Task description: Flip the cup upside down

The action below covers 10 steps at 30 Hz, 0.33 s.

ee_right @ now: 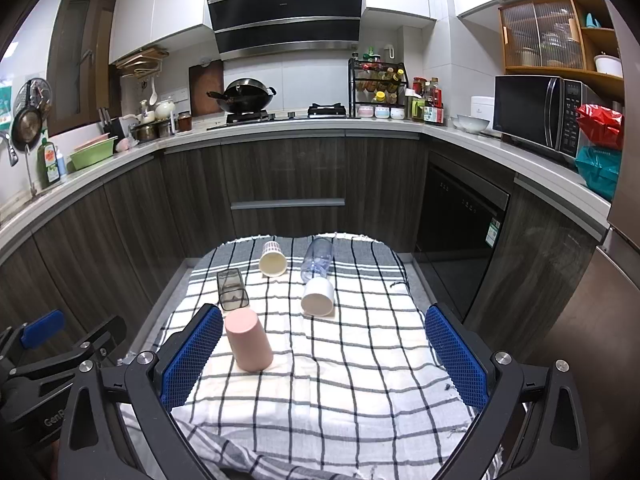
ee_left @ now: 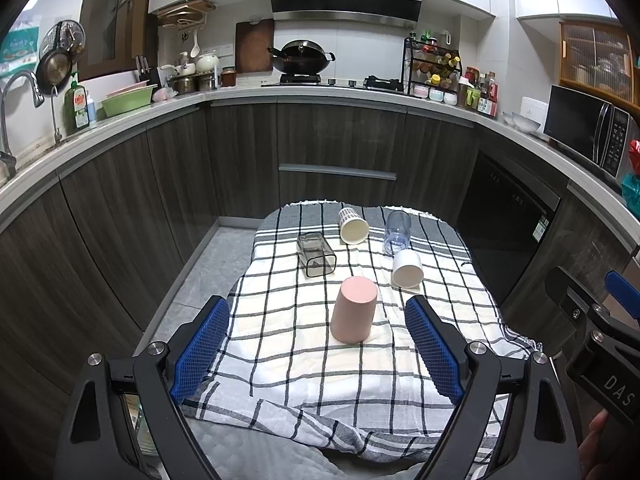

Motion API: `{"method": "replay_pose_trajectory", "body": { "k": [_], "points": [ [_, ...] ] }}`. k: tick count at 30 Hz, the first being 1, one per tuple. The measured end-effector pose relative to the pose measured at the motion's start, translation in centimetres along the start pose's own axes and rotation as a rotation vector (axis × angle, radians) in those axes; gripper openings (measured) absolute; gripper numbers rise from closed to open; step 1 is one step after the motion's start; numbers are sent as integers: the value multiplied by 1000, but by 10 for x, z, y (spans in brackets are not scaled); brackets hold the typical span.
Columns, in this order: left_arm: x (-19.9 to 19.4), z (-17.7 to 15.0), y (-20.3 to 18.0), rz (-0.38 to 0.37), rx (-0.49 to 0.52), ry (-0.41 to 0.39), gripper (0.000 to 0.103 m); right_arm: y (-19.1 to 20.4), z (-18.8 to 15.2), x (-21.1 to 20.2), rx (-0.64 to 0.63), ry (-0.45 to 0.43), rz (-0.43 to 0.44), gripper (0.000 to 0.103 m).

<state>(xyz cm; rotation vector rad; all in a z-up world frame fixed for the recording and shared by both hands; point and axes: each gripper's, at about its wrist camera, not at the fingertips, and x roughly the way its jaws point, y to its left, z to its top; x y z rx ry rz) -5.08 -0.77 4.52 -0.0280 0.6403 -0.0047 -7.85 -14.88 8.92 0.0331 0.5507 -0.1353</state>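
Note:
A pink cup (ee_left: 353,309) stands upside down, closed base up, on the checked cloth (ee_left: 280,344); it also shows in the right wrist view (ee_right: 249,339). Farther back lie a white cup (ee_left: 407,268) (ee_right: 318,296), a cream cup with a patterned base (ee_left: 353,225) (ee_right: 272,259), a clear bluish cup (ee_left: 397,232) (ee_right: 317,259) and a smoky square glass (ee_left: 316,254) (ee_right: 232,289). My left gripper (ee_left: 318,354) is open and empty, short of the pink cup. My right gripper (ee_right: 326,356) is open and empty; the pink cup is beside its left finger.
The cloth-covered table stands in a kitchen with dark cabinets (ee_left: 336,140) close behind it. A dishwasher (ee_right: 460,232) is at the right. The right gripper's body (ee_left: 592,328) shows at the right edge of the left view, the left gripper's body (ee_right: 52,356) at the left of the right view.

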Motion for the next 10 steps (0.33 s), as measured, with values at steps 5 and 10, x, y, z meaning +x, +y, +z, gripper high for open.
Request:
{"method": "replay_pose_trajectory", "body": {
  "k": [5, 10],
  "points": [
    [5, 2, 1, 20, 7, 5, 90, 1, 1, 1, -2, -1, 4, 102],
    [7, 6, 0, 8, 13, 13, 95, 9, 4, 4, 8, -3, 3, 102]
  ]
}}
